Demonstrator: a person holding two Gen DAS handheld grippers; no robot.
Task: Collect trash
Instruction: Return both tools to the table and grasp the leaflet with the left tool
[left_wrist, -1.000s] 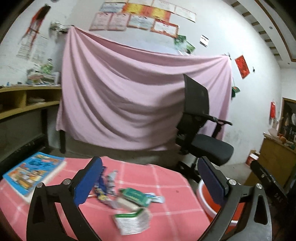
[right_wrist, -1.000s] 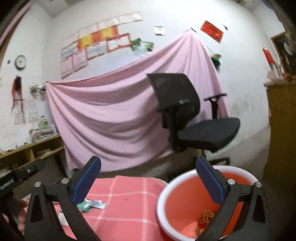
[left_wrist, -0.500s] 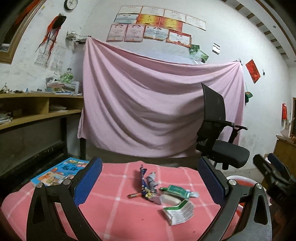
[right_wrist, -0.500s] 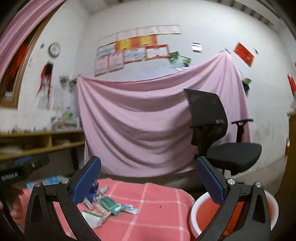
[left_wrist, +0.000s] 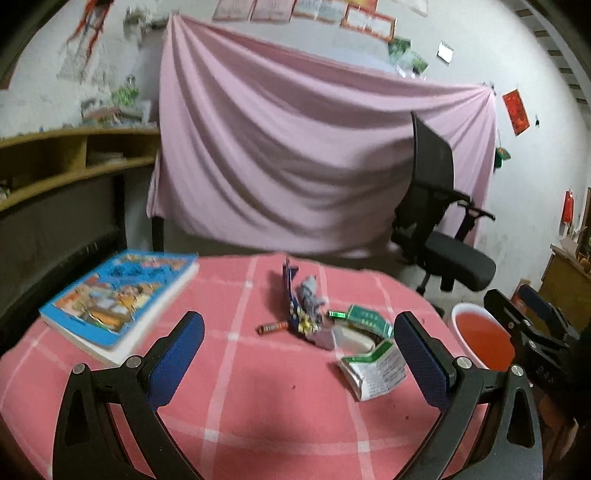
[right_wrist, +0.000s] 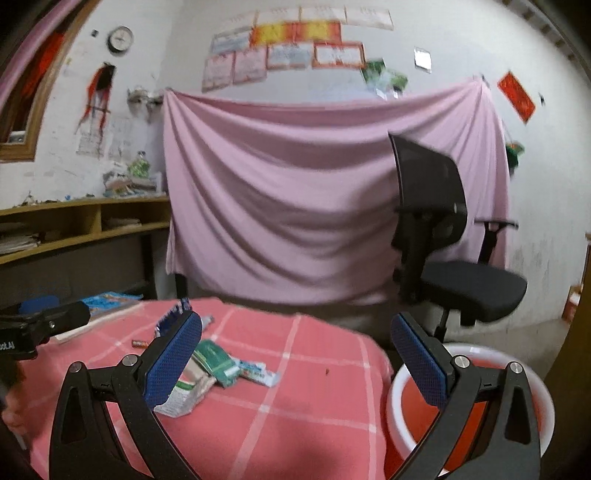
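Left wrist view: the left gripper (left_wrist: 299, 350) is spread wide and empty above the pink checked tablecloth (left_wrist: 236, 398); the trash pile (left_wrist: 332, 328) lies just ahead, toward its right finger. The right gripper (right_wrist: 295, 354), also wide and empty, has the pile (right_wrist: 210, 365) by its left finger and the red basin (right_wrist: 476, 410) behind its right.

Left tongs (left_wrist: 299, 365) spread wide and empty, right tongs (right_wrist: 295, 362) likewise, both held level

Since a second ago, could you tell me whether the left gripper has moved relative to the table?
Yes. The left gripper has swung left and tipped down: the trash pile, between its fingers before, now sits toward the right finger on the table.
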